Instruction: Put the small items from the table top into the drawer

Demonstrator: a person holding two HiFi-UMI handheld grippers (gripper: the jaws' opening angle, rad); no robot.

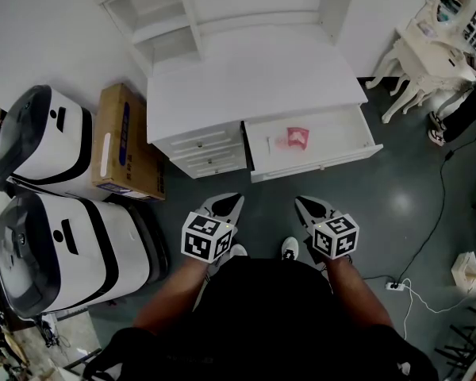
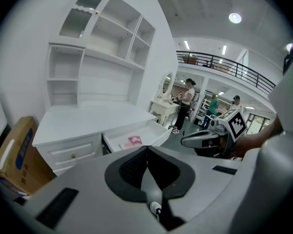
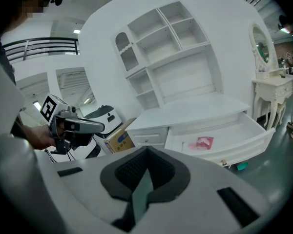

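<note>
Jaws together, empty, on left gripper (image 1: pixel 232 203) and right gripper (image 1: pixel 304 204). Surface (image 1: pixel 246 78) looks bare, pink item (image 1: pixel 295 138) in drawer (image 1: pixel 345 127): I'd push its front squarely.

The left gripper (image 2: pixel 147 149) has its fingers (image 2: pixel 132 167) pressed together at the tips, with nothing between them. Beyond them stands a white counter (image 2: pixel 88 118) under a shelf unit (image 2: pixel 102 48). Its drawer (image 2: pixel 158 129) is pulled open, and a pink item (image 2: pixel 134 141) lies inside. A cardboard box (image 2: pixel 14 150) sits at the left. The right gripper (image 2: pixel 210 139) hovers at the right, apart from the drawer.
</note>
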